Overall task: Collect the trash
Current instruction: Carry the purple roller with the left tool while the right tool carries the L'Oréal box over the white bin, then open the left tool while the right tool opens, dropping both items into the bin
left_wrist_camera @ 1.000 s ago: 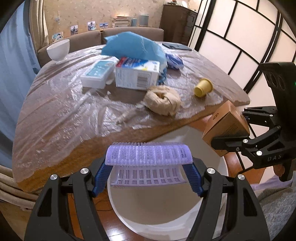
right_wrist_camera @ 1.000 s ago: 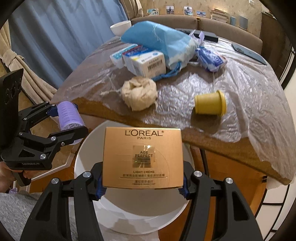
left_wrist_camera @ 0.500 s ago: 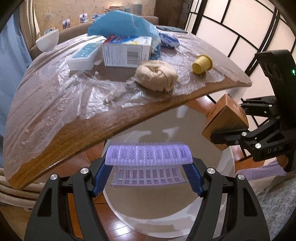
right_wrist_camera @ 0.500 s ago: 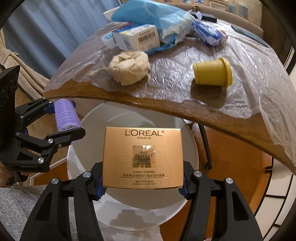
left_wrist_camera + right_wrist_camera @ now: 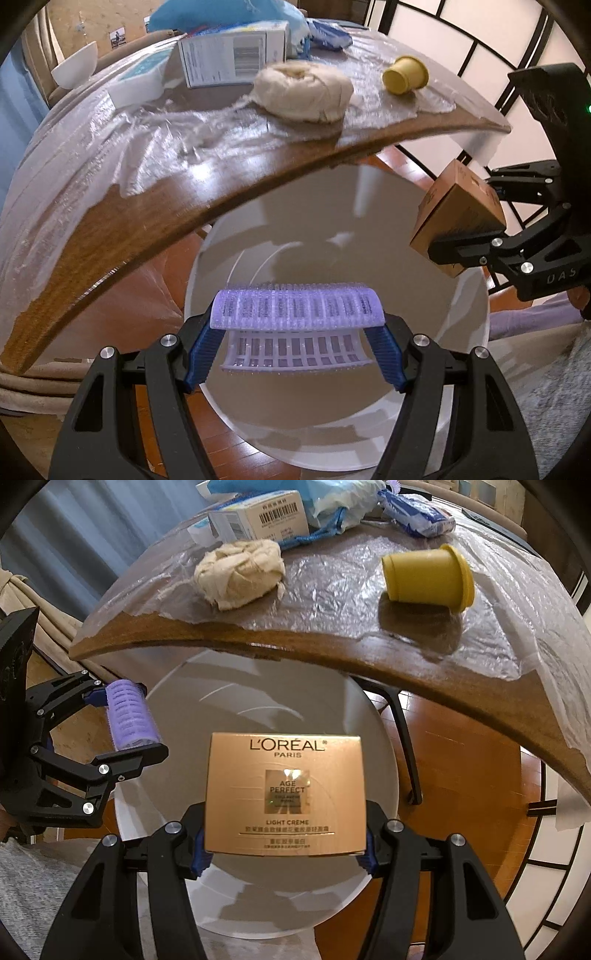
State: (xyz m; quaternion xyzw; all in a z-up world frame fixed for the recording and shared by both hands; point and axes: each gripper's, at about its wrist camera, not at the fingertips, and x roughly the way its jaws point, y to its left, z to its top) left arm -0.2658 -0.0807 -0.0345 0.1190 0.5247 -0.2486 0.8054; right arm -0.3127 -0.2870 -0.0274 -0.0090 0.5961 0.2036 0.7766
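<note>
My left gripper [image 5: 295,347] is shut on a purple hair roller [image 5: 295,308], held crosswise over the mouth of a round white bin [image 5: 461,373] on the floor. My right gripper [image 5: 284,843] is shut on a gold cream box [image 5: 284,794], also above the white bin [image 5: 384,738]. Each gripper shows in the other's view: the right gripper with the gold box [image 5: 458,218] at the right, the left gripper with the roller [image 5: 129,716] at the left. The bin looks empty inside.
A wooden table [image 5: 155,210] under a plastic sheet overhangs the bin's far side. On it lie a crumpled beige paper wad [image 5: 240,572], a tipped yellow cup [image 5: 428,576], a white carton [image 5: 232,59], a blue bag and a white bowl [image 5: 75,68]. A black chair leg [image 5: 406,746] stands right of the bin.
Both grippers have sunk toward the bin with their loads still held. The table edge has risen in both views and the bin's mouth looks larger.
</note>
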